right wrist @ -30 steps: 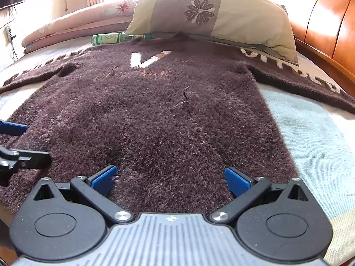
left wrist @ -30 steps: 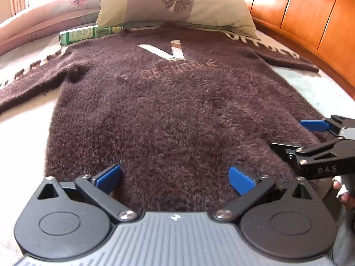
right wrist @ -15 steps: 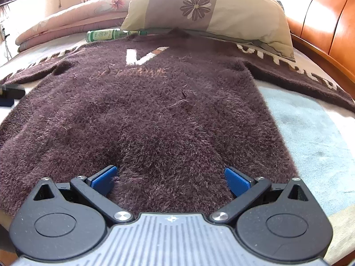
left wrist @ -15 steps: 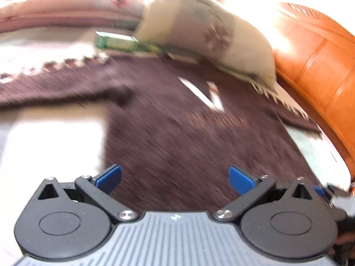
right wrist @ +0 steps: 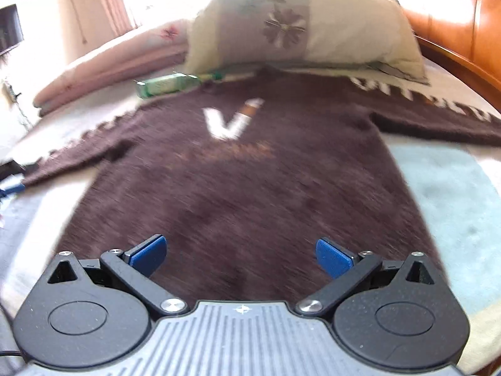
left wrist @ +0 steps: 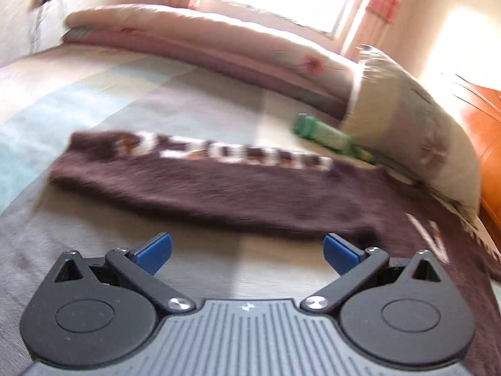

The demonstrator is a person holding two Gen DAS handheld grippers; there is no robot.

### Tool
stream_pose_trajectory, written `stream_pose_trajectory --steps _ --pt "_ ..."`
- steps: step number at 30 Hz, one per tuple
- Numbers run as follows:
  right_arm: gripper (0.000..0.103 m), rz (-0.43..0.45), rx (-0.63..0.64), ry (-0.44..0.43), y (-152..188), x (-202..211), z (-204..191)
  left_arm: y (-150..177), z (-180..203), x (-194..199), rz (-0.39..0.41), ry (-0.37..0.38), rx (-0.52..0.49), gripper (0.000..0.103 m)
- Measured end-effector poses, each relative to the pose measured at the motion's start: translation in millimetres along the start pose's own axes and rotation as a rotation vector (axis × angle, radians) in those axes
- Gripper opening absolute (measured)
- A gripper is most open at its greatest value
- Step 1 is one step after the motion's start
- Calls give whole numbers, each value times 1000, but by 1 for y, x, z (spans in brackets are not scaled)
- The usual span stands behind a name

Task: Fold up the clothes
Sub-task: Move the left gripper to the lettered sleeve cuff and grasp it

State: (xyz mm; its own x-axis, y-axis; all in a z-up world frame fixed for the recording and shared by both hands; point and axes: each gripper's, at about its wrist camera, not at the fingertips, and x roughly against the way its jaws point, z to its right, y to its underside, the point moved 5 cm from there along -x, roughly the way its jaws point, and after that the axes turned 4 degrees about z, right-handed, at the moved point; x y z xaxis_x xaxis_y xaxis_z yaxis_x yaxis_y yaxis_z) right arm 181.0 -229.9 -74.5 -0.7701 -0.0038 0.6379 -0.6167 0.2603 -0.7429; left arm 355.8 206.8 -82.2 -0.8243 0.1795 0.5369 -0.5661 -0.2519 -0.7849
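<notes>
One bed [right wrist: 454, 194] under me, one brown sweater [right wrist: 238, 194] spread flat across it, both sleeves out sideways. One pillow [right wrist: 300, 28] rests at its collar, one green bottle [right wrist: 166, 85] beside that (blurred). My right gripper [right wrist: 240, 252] hovers over the hem, fingers apart; my left gripper [left wrist: 246, 250] faces the left sleeve [left wrist: 219, 188], fingers apart too.

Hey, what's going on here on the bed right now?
A person with a hand-held gripper in each hand is setting up to fold a brown sweater lying flat on the bed, sleeves spread. The left hand-held gripper faces the outstretched sleeve, open and empty. The right hand-held gripper is over the hem, also open. No fold is made yet.
</notes>
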Motion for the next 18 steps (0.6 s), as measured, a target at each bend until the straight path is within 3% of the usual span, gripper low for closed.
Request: stream_pose_trajectory --steps 5,11,18 --pt "103 -9 61 -116 -24 -4 -59 4 -44 -17 -7 6 86 102" --pt "103 3 111 -277 -42 -6 -124 -5 -55 -34 2 85 33 102" --pt "103 -15 203 -293 -38 -13 -157 -21 -63 -56 35 115 60 102"
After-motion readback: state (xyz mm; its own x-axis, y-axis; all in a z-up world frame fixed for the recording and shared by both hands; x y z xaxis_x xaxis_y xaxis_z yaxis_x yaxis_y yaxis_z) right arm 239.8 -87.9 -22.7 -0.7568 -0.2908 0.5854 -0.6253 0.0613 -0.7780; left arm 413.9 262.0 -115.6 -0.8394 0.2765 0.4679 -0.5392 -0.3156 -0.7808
